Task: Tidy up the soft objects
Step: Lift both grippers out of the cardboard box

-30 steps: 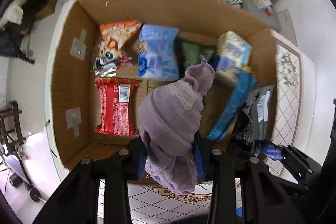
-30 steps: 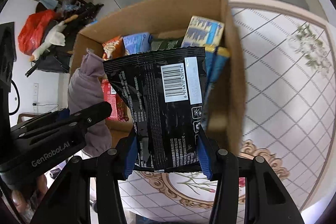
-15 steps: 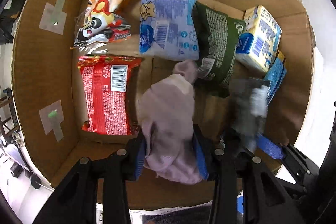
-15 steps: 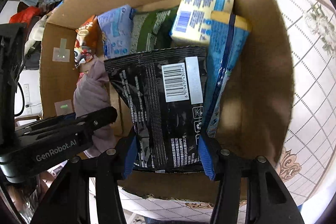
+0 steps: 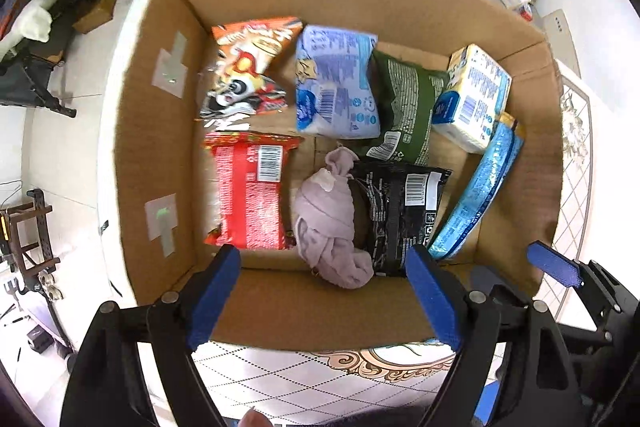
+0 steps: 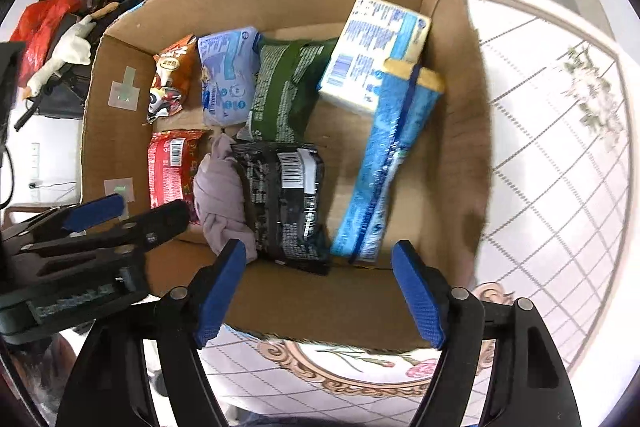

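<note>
A cardboard box holds several snack packs. A lilac cloth lies on the box floor near the front wall. A black snack bag lies right beside it. My left gripper is open and empty above the box's near wall. My right gripper is open and empty too, above the near wall; it also shows in the left wrist view.
In the box lie a red pack, an orange bag, a light blue bag, a green bag, a white-blue pack and a long blue pack. The box stands on a patterned tablecloth. Clutter lies beyond.
Both grippers have opened and pulled back up out of the box. The lilac cloth and the black bag were let go and now lie on the box floor.
</note>
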Tool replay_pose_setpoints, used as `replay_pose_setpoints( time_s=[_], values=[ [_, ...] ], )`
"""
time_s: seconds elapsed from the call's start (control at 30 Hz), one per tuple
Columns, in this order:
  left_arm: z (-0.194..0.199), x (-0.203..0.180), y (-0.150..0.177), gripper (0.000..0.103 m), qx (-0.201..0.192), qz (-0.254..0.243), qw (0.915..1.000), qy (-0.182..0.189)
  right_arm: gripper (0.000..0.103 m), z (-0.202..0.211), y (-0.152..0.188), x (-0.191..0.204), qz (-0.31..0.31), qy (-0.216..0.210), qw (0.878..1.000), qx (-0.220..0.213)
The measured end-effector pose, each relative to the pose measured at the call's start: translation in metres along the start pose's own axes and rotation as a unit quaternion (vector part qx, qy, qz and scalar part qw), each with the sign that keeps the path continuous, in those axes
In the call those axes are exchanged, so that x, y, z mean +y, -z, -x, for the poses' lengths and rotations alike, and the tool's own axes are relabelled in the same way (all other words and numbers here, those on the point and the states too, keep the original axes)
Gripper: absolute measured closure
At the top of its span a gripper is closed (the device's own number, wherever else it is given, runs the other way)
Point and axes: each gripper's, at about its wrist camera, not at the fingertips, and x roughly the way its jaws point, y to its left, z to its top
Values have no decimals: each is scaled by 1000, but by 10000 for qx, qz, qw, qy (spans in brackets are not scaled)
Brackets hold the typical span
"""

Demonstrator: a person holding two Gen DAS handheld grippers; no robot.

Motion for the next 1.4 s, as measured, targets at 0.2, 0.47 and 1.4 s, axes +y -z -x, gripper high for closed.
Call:
replay_pose_setpoints(
  time_s=[0.2, 0.47, 1.4],
  values=[
    [19, 5, 17, 8, -292, 17, 9994, -169, 25, 13, 8, 1, 94, 185, 9997, -143],
    [27, 14, 20, 1, -598, 122, 9976, -336, 13, 26, 15, 0, 169, 429, 9982, -376],
    [77, -1, 55, 1, -1284, 175, 9909, -377, 0, 72, 40, -12, 183, 673, 9929, -969]
  ],
)
